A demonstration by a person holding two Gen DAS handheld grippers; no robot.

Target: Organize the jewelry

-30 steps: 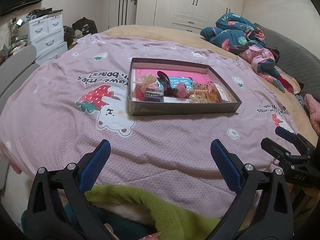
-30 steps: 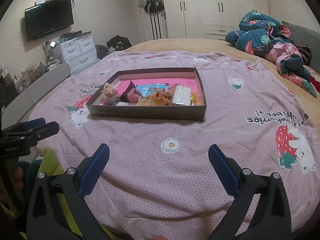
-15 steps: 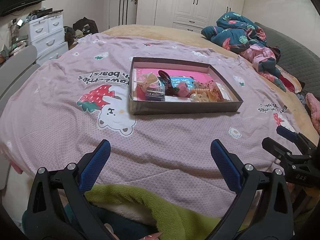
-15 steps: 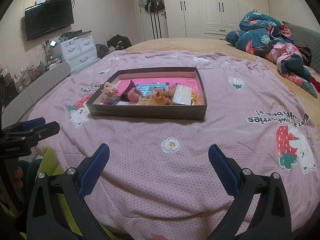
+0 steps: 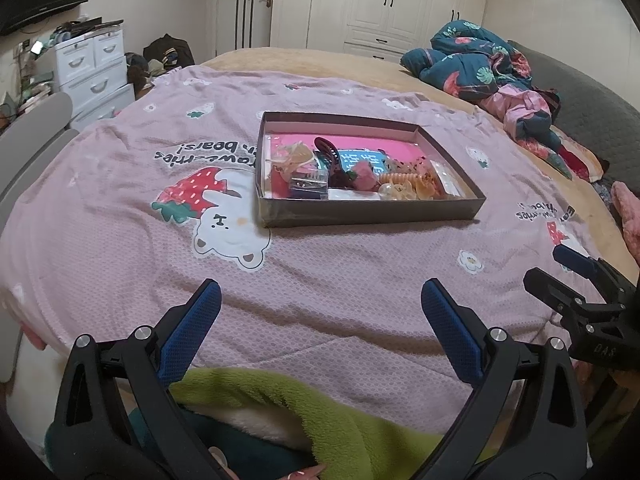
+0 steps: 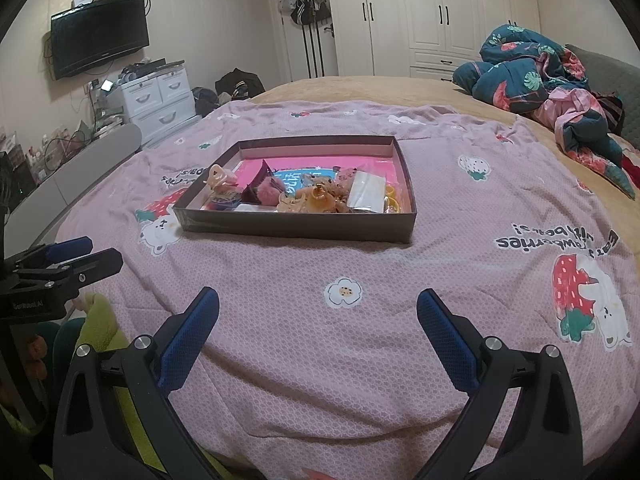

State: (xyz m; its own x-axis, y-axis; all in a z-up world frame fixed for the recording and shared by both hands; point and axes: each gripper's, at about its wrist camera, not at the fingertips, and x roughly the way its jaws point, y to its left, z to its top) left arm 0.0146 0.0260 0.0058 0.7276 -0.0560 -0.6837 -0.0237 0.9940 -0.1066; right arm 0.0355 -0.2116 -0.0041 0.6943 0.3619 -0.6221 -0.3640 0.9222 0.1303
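Pink bedding printed with strawberries and bears [image 5: 224, 216] covers a wide bed, with white wardrobes [image 6: 440, 12] along the far wall, a white drawer unit [image 6: 160, 96] to the left under a wall-mounted television [image 6: 100, 36], and a bundled dark floral quilt [image 5: 480, 60] at the far right side of the mattress.

On the middle of the bedding sits a shallow dark cardboard box [image 5: 368, 212] with a pink lining. The jewelry and hair pieces lie in a jumble along its near side: a dark red hair claw [image 5: 332, 156], a small clear case [image 5: 308, 180], a fuzzy pink piece [image 5: 364, 170], an orange spiral hair tie [image 5: 400, 179], amber-coloured clips [image 6: 320, 200] and a clear plastic bag [image 6: 368, 192] toward the right end.

Both tongs hover low over the near edge of the bed, well apart from the box. The left gripper [image 5: 320, 320] has its blue-padded jaws spread wide with nothing between them; the right gripper [image 6: 318, 328] is the same, jaws wide and empty. Each shows at the edge of the other's view. A green fleece garment [image 5: 280, 400] lies below the left one.
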